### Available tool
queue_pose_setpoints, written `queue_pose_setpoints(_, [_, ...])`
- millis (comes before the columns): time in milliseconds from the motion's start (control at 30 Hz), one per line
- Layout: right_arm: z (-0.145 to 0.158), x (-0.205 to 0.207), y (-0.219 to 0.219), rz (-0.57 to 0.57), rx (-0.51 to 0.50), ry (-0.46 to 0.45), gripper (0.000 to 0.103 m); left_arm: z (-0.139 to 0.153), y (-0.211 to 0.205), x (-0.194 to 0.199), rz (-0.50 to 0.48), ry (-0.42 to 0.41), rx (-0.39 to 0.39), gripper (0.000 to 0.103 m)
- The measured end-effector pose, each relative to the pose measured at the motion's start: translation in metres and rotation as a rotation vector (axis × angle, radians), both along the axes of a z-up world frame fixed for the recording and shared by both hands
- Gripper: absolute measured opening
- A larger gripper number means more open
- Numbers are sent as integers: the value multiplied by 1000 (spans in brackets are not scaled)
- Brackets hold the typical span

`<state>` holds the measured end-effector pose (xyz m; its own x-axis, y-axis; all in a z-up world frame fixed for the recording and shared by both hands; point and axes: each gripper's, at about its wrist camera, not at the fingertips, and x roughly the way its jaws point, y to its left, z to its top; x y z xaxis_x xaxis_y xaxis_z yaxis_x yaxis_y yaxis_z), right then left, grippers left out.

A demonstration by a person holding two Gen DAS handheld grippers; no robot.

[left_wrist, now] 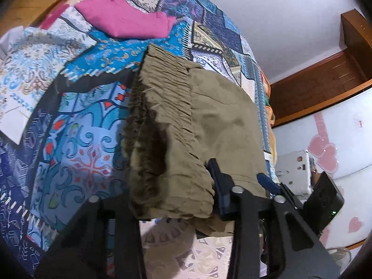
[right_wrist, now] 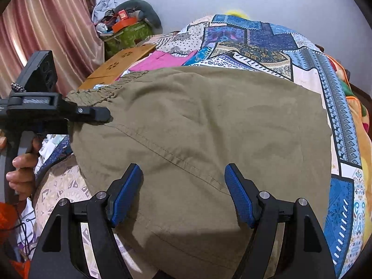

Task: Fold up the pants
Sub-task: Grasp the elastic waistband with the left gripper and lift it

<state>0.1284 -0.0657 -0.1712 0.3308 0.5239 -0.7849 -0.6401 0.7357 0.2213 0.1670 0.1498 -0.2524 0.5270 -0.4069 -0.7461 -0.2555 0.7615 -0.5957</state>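
Olive-khaki pants (right_wrist: 209, 127) lie folded on the patchwork bedspread, with the gathered elastic waistband (left_wrist: 167, 88) at their left end. My left gripper (left_wrist: 176, 186) holds the near corner of the waistband; the bunched cloth hides its left finger and only the right finger (left_wrist: 220, 186) shows. It also shows in the right wrist view (right_wrist: 93, 114), pinching the waistband corner. My right gripper (right_wrist: 183, 193) is open, its blue pads (right_wrist: 125, 193) spread over the near edge of the pants. It also shows at the right of the left wrist view (left_wrist: 269, 182).
A folded magenta garment (left_wrist: 125, 21) lies further up the bed (left_wrist: 76, 127). A wooden lap table (right_wrist: 121, 65) and a cluttered pile (right_wrist: 125, 25) stand by the pink curtain. The bed's right edge (right_wrist: 341, 125) drops off near a white wall and a wooden door (left_wrist: 325, 83).
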Motion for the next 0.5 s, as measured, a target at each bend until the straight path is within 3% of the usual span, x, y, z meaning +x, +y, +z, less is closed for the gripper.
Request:
queue_pose_setpoints(233, [8,-8,-12,-37,36,-15,71,21,-12,-21,9,-41,285,33])
queue_pose_setpoints(500, [10,-17,-35,-85,-16,-13,70,34,9,-59,90,-18,631,33])
